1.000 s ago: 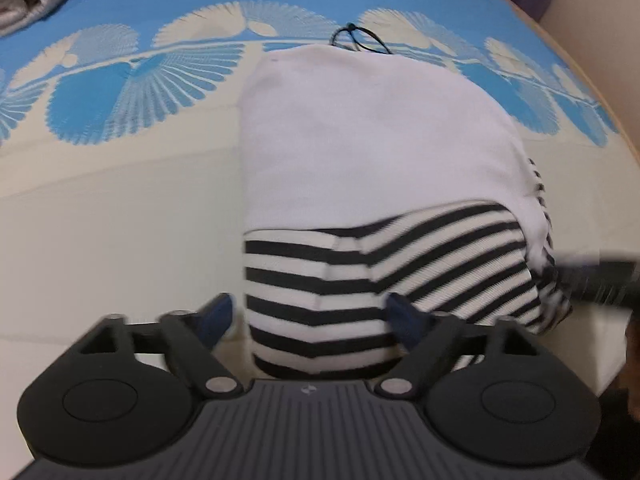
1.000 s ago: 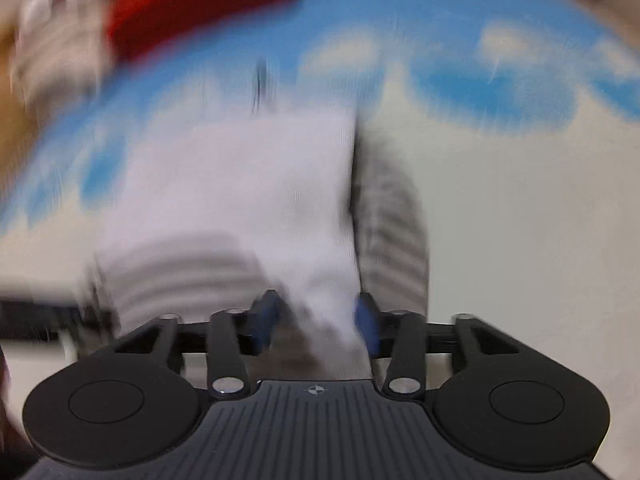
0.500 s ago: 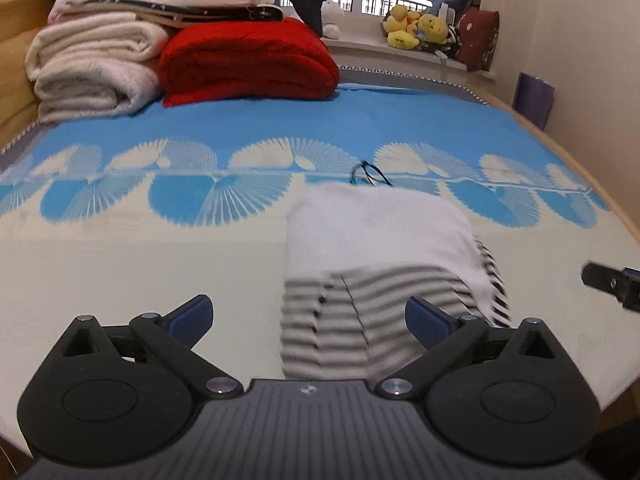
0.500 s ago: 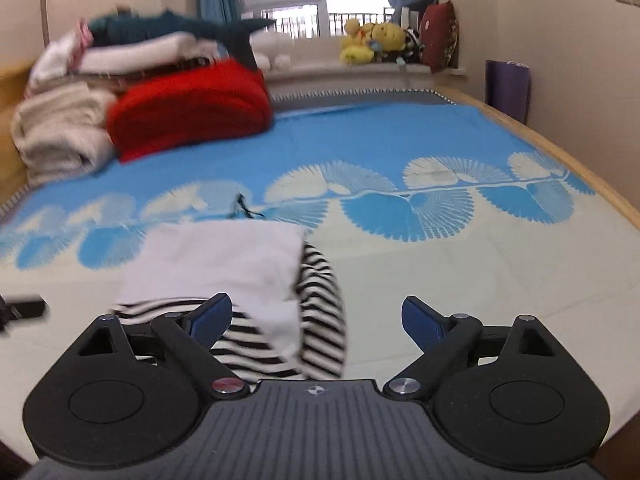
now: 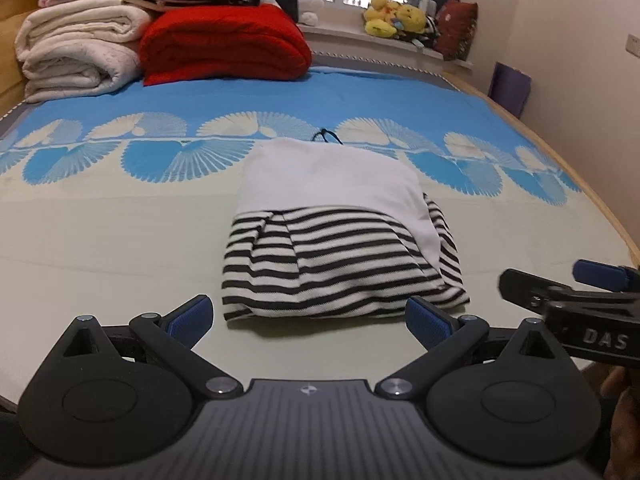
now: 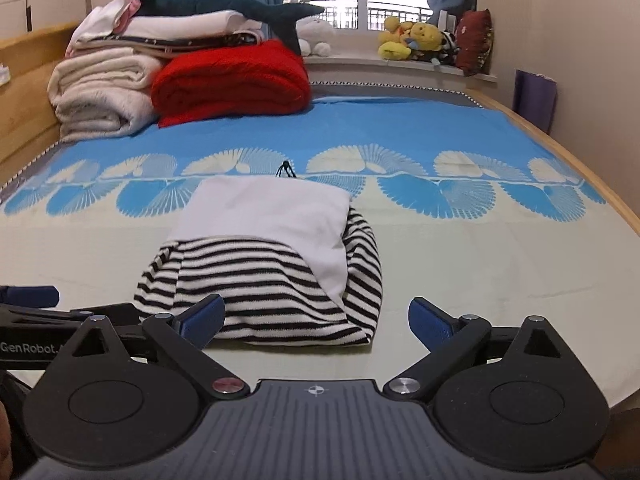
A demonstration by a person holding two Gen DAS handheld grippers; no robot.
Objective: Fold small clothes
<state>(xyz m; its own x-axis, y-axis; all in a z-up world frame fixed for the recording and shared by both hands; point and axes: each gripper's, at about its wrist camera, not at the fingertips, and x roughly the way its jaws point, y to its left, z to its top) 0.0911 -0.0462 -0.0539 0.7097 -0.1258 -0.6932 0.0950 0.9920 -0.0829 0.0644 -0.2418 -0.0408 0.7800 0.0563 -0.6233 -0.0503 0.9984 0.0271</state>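
Above the near edge of the bed, the left gripper and right gripper hold nothing; the right's jaws have just been opening and both now gape wide. Just beyond them, the folded striped garment lies flat on the bed, its white panel uppermost.

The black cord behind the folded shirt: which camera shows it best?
The right wrist view. There the black cord sits near the picture's middle, its loop clear against the pale sheet just beyond the folded shirt. The left wrist view shows the cord too, equally unhidden, but slightly smaller and flatter behind the shirt.
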